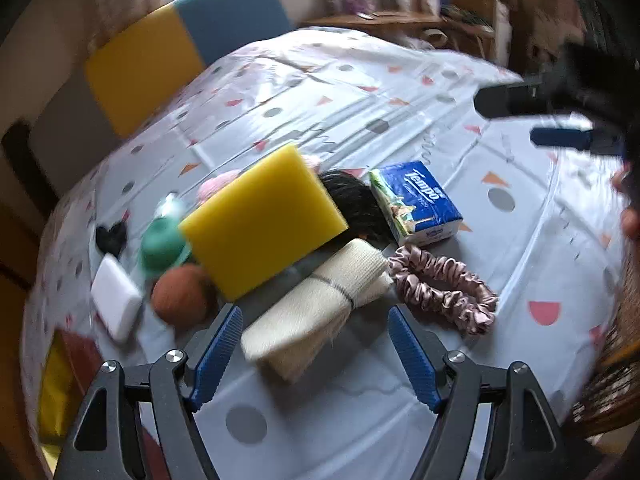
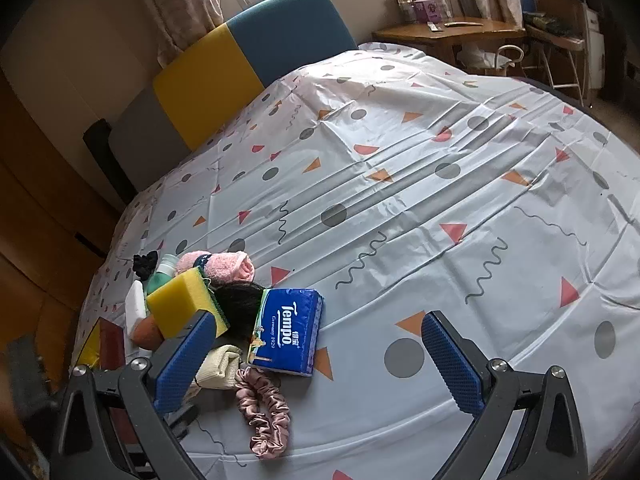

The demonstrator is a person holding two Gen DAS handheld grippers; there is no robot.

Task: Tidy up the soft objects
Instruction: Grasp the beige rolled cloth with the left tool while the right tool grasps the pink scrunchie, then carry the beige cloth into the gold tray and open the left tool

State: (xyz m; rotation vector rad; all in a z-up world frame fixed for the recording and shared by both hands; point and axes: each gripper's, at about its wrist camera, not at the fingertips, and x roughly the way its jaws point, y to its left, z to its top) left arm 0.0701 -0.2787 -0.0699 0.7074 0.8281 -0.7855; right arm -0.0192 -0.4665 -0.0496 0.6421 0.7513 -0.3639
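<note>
A pile of soft things lies on the patterned tablecloth. It holds a yellow sponge, a cream folded cloth, a pink satin scrunchie, a blue Tempo tissue pack, a black hair piece, an orange ball, a white block and a green item. My left gripper is open and empty, just short of the cream cloth. My right gripper is open and empty above the tissue pack and scrunchie; it also shows in the left wrist view.
A pink towel roll and a black scrunchie lie at the back of the pile. A chair with yellow and blue back stands behind the table. A wicker basket edge is at the right. A wooden desk stands far back.
</note>
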